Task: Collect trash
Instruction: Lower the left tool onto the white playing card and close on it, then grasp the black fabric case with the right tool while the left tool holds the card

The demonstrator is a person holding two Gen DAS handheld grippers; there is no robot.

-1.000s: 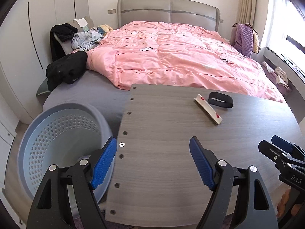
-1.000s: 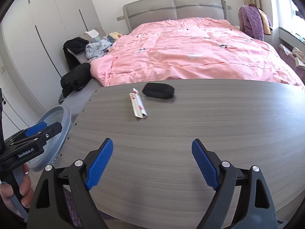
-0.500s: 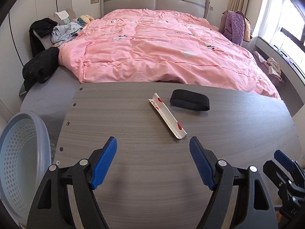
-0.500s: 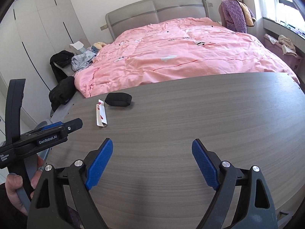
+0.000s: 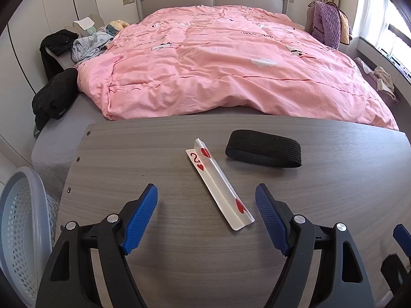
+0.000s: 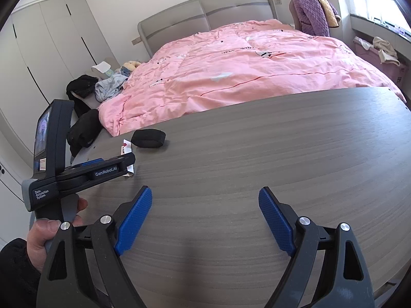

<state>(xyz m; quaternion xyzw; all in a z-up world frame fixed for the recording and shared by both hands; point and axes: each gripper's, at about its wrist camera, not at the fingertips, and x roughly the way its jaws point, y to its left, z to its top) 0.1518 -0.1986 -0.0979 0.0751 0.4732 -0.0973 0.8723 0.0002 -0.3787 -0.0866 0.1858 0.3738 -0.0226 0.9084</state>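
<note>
A folded playing card (image 5: 218, 183), a two of hearts, lies on the grey wooden table (image 5: 179, 256). A black elastic band (image 5: 263, 152) lies just right of it. My left gripper (image 5: 206, 200) is open and empty, its fingertips on either side of the card's near end. My right gripper (image 6: 205, 205) is open and empty over the bare table. In the right wrist view the left gripper's body (image 6: 97, 173) hides most of the card (image 6: 127, 151); the band (image 6: 148, 138) shows behind it.
A light blue perforated basket (image 5: 18, 231) stands on the floor left of the table. A bed with a pink duvet (image 5: 231, 64) lies beyond the table's far edge. Dark clothes (image 5: 54, 97) are piled at the bed's left.
My left gripper has moved right from the basket and forward to the card, which now lies between its fingers. My right gripper has swung right, away from the card.
</note>
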